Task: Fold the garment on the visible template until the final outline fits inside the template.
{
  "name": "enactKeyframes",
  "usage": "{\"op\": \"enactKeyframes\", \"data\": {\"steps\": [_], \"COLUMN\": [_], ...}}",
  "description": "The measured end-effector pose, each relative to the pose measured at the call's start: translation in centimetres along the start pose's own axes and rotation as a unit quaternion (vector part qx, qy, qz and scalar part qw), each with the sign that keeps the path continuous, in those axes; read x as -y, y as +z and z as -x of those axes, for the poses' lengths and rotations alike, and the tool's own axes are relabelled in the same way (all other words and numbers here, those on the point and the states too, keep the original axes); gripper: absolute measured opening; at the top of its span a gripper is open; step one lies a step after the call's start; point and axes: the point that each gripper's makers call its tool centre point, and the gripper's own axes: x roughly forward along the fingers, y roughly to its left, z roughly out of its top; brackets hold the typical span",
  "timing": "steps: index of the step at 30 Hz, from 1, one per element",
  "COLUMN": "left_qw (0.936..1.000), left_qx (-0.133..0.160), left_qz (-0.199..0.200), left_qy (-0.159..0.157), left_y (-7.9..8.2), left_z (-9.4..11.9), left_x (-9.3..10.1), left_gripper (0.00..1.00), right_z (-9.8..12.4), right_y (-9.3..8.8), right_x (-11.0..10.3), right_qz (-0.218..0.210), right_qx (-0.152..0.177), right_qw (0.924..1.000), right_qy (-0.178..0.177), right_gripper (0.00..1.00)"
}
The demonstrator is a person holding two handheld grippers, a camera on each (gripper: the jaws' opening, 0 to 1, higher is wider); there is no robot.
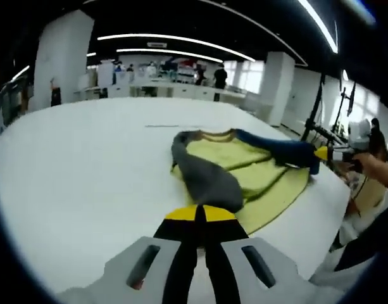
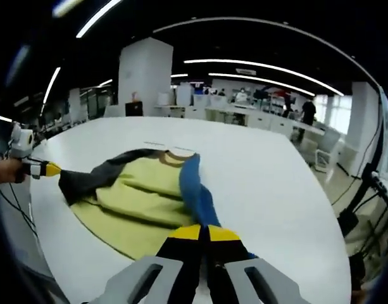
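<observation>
Both grippers, left (image 1: 200, 214) and right (image 2: 204, 233), were clamped on the garment's (image 1: 244, 171) sleeve ends; next I judged folding them inward.

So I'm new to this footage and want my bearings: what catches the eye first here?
A yellow-green sweater lies spread on a big white table, with one grey sleeve and one blue sleeve. The left gripper is shut on the grey sleeve's end, the right gripper on the blue one.
</observation>
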Motion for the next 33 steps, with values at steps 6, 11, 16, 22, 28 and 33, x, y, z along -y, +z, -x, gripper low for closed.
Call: {"op": "enactKeyframes", "data": {"steps": [6, 11, 16, 22, 28, 33], "left_qw": [0.9993, 0.998, 0.996, 0.9895, 0.9833, 0.9784], "left_qx": [0.009, 0.006, -0.006, -0.016, -0.038, -0.058], "left_qz": [0.0, -0.001, -0.014, -0.026, -0.022, -0.031], "left_qy": [0.037, 0.062, 0.088, 0.141, 0.177, 0.196], "left_y": [1.5, 2.3, 2.8, 3.0, 2.4, 1.8], "left_z": [0.5, 0.4, 0.3, -0.4, -1.6, -2.3], "left_x": [-3.7, -6.0, -8.1, -12.1, -16.0, -18.3], "left_gripper": [0.0, 0.0, 0.0, 0.0, 0.0, 0.0], "right_z": [-0.1, -0.6, -1.7, -3.3, -5.2, -6.6], "right_y": [1.0, 1.4, 1.9, 1.7, 1.0, 0.2], "right_x": [2.2, 4.2, 6.9, 9.8, 11.7, 13.3], "right_qz": [-0.009, -0.035, -0.05, -0.05, -0.069, -0.077], "right_qx": [-0.007, -0.014, -0.019, -0.032, -0.052, -0.071], "right_qw": [0.9999, 0.9992, 0.998, 0.996, 0.9925, 0.9895], "right_qy": [-0.004, -0.015, -0.034, -0.066, -0.087, -0.1], "right_gripper": [0.0, 0.0, 0.0, 0.0, 0.0, 0.0]}}
